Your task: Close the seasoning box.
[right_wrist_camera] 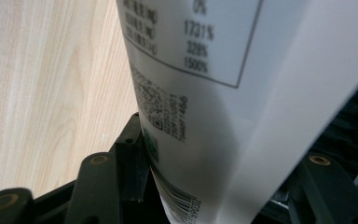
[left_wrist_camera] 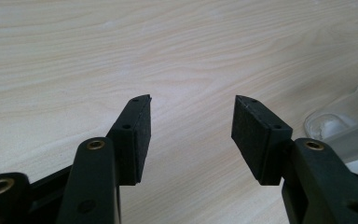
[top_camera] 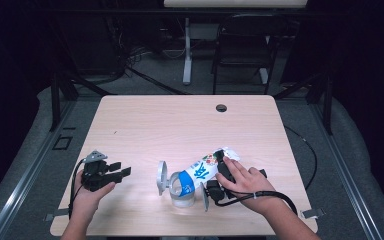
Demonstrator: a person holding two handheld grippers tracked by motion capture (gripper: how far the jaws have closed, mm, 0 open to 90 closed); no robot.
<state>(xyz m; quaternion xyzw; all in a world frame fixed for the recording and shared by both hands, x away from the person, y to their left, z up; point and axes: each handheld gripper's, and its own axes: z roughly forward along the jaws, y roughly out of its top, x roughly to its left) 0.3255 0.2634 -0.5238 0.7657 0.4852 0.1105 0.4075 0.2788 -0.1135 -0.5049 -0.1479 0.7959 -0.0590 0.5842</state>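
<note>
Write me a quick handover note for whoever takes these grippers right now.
Right gripper: jaws wide around the carton, which lies tilted on the table, its lower end at a clear cup.
Left gripper: open, empty, low over the table left of the cup.
Done: carton gripped and tipped toward the cup.
Left: probably finishing the pour, standing the carton up; whether anything is flowing can't be seen.
</note>
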